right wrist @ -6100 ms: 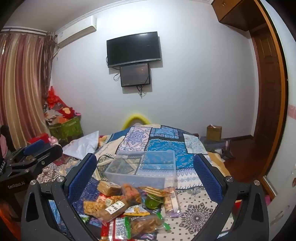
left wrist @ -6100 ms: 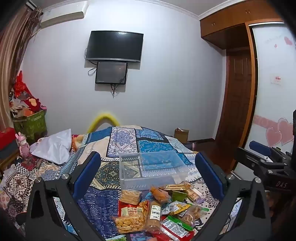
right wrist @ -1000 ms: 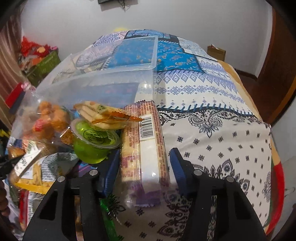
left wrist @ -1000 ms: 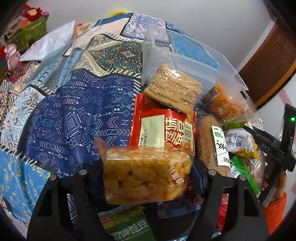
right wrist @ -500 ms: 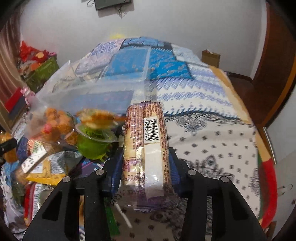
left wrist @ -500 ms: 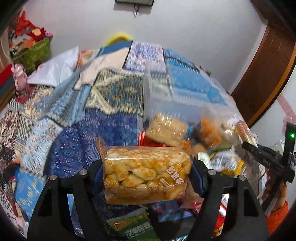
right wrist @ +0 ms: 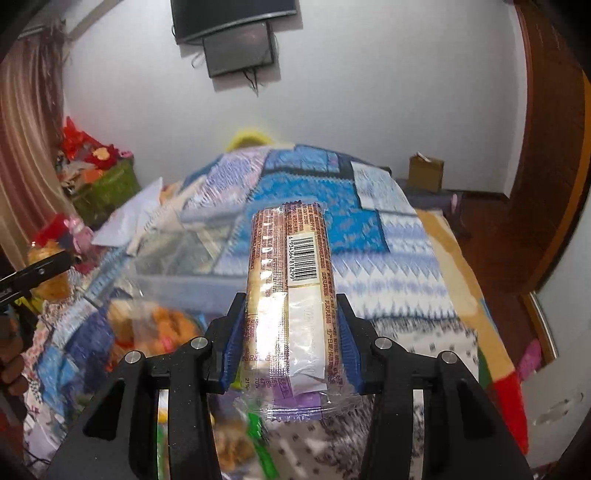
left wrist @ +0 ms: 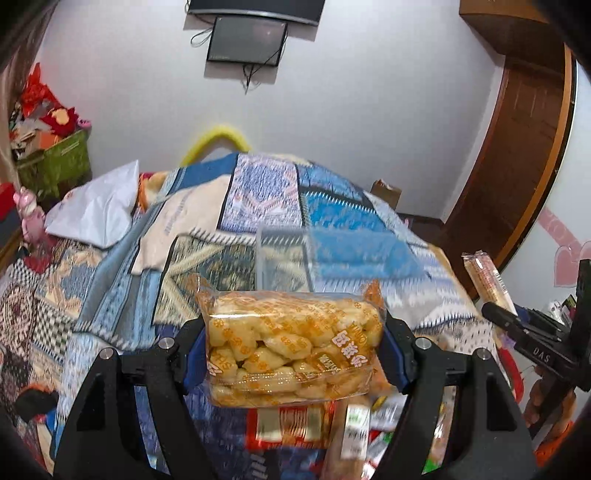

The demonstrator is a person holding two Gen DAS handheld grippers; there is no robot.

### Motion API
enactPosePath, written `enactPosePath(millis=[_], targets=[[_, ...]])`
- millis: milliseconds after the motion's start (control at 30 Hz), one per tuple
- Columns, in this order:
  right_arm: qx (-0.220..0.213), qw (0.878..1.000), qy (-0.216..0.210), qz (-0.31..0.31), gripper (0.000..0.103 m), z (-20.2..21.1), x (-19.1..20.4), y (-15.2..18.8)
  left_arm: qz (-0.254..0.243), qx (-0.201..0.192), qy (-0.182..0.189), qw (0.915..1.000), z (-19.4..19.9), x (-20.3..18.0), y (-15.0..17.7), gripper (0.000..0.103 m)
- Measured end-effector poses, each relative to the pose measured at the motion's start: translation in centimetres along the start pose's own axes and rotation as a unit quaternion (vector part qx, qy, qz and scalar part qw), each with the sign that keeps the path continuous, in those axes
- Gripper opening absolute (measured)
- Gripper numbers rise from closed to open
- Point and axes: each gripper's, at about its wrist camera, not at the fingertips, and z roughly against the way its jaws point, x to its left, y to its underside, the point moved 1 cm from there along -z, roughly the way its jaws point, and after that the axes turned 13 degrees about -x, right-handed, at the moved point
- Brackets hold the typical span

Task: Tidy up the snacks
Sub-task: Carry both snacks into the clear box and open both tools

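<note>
You have a clear bag of golden puffed snacks [left wrist: 291,343] held crosswise off the bed, and a long biscuit sleeve [right wrist: 290,295], barcode side up, held lengthwise. The empty clear bin [left wrist: 332,258] sits beyond the remaining snack pile [left wrist: 351,424].

Even indoor light; fisheye bends the dark-cornered edges, motion blur smears the bedspread [left wrist: 110,280], perhaps glare.

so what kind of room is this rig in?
Looks like a home bedroom: a bed under a patchwork quilt, a wall-mounted TV with a smaller screen below it, and a wooden wardrobe. Snacks are piled on the bed.
</note>
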Motion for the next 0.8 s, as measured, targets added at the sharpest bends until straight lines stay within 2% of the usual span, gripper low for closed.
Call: enactPosePath(millis=[133,333,567,800], targets=[[-0.008,1.0,-0.014,-0.001,0.042,-1.3,0.6,-0.9,-0.012,-0.01,0.0,0.9999,-2.0,-0.9,-1.6,0.075],[-0.008,1.0,-0.03,-0.001,0.042,-3.9,1.3,-1.8,-0.018,0.008,0.001,0.9998,-5.8,-1.9,-2.1,0.075],[0.013,0.999,-0.04,-0.003,0.042,-7.7,1.5,-2.1,-0.028,0.053,-0.007,0.9981,-11.2,-2.3,-1.3,0.075],[0.059,0.998,-0.039,0.002,0.042,-11.7,1.3,-1.4,-0.036,0.125,0.002,0.9915,-16.8,-2.7,0.6,0.075]])
